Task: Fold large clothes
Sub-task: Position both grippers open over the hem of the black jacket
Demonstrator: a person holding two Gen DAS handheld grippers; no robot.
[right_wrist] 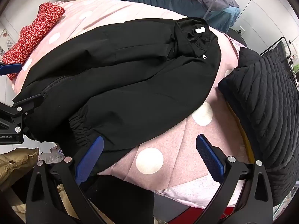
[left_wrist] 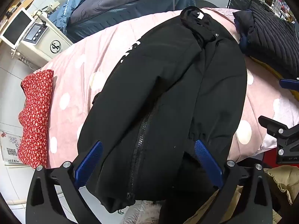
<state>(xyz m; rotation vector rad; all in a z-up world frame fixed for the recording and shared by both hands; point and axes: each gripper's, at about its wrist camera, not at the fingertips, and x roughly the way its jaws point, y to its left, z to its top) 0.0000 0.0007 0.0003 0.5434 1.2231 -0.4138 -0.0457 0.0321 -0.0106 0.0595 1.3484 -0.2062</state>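
A black zip jacket (left_wrist: 168,93) lies on a pink polka-dot bed (left_wrist: 78,85), sleeves folded in over the front, collar at the far end, hem hanging over the near edge. My left gripper (left_wrist: 148,145) is open, its blue pads either side of the zipper at the hem. In the right wrist view the jacket (right_wrist: 130,78) lies to the left; my right gripper (right_wrist: 149,141) is open over the pink cover (right_wrist: 168,140), its left finger at the elastic hem. Each gripper shows at the other view's edge.
A red floral cloth (left_wrist: 35,115) lies at the bed's left edge. A folded black quilted coat (right_wrist: 265,100) sits on the right. A grey-blue duvet (left_wrist: 121,5) is piled behind the bed. A white appliance (left_wrist: 37,41) stands at far left. Tan clothing (right_wrist: 15,162) lies below.
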